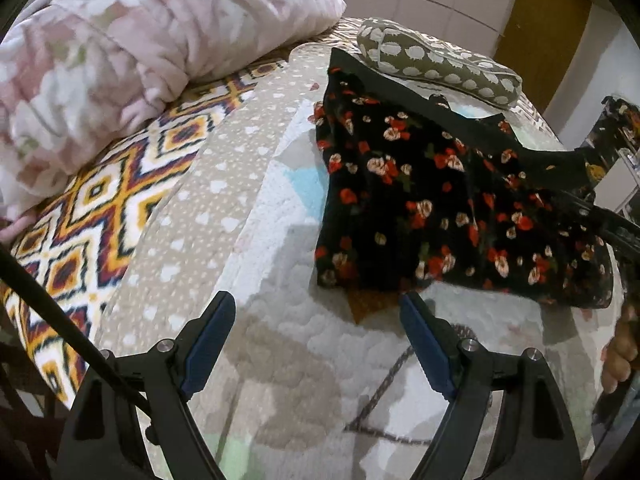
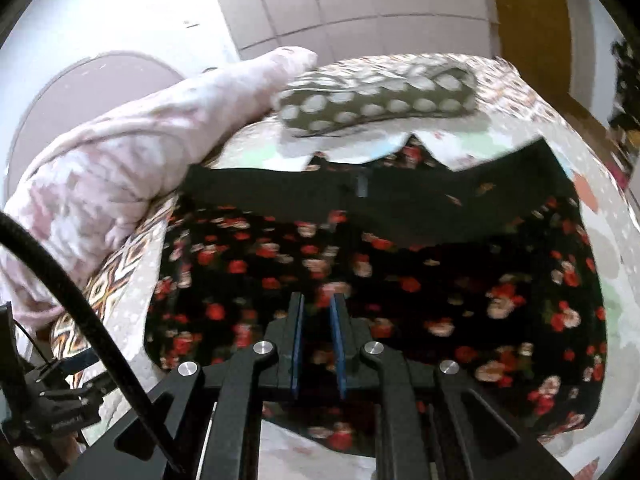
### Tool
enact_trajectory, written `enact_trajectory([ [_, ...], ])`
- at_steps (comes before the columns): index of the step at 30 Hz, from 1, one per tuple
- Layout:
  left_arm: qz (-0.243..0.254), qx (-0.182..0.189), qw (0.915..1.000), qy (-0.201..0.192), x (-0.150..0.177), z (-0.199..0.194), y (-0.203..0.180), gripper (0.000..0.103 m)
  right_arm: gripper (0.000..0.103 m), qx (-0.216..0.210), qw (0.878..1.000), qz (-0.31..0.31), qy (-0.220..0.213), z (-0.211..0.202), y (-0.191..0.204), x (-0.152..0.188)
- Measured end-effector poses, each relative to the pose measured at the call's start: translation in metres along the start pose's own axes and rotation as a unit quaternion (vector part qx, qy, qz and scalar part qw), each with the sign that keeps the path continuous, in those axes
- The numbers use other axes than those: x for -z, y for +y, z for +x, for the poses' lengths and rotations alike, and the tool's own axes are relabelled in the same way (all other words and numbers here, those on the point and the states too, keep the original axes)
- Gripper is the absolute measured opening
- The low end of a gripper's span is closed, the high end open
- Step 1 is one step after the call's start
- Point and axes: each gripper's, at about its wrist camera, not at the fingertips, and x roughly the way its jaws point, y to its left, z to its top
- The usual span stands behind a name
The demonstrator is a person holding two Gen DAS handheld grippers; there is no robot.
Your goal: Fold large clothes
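Observation:
A black garment with red and cream flowers (image 1: 440, 208) lies spread on the bed, with a plain black band along its far edge (image 2: 400, 196). My left gripper (image 1: 318, 312) is open wide over the quilt, just short of the garment's near left corner, with nothing between its blue pads. My right gripper (image 2: 318, 300) hovers over the garment's near middle. Its jaws stand a narrow gap apart, the floral cloth (image 2: 460, 300) shows through the gap, and I see no fold pinched. Part of the right gripper (image 1: 612, 228) shows at the right edge of the left wrist view.
A bunched pink floral blanket (image 1: 120, 64) fills the bed's left side beside a zigzag-patterned cover (image 1: 100, 208). A brown pillow with white spots (image 1: 436, 62) lies past the garment. The pale quilt (image 1: 280, 360) is bare near me. A hand (image 1: 622, 352) shows at the right edge.

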Motion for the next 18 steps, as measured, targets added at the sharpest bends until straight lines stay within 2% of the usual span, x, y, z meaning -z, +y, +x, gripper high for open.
enact_trajectory([
  [4,0.005,-0.010,0.9999,-0.010,0.013,-0.010,0.002,0.083,0.013,0.015,0.999,-0.007,0.039,0.035,0.014,0.007],
  [5,0.006,-0.013,0.9998,-0.013,0.016,-0.013,0.003,0.083,0.013,0.029,0.998,-0.005,0.054,0.050,0.012,0.010],
  [8,0.012,-0.013,0.9996,-0.020,0.023,-0.021,0.003,0.083,0.013,0.034,0.995,0.016,0.088,0.073,0.002,0.020],
  [11,0.021,-0.020,0.9991,-0.031,0.027,-0.026,0.004,0.083,0.015,0.035,0.996,0.015,0.079,0.057,0.010,0.012],
  [15,0.020,-0.014,0.9991,-0.034,0.030,-0.028,0.007,0.083,0.015,0.023,0.999,-0.007,0.034,0.033,0.035,-0.006],
  [18,0.018,-0.010,0.9993,-0.032,0.033,-0.028,0.011,0.083,0.015,0.015,0.999,-0.033,0.013,0.032,0.061,-0.019],
])
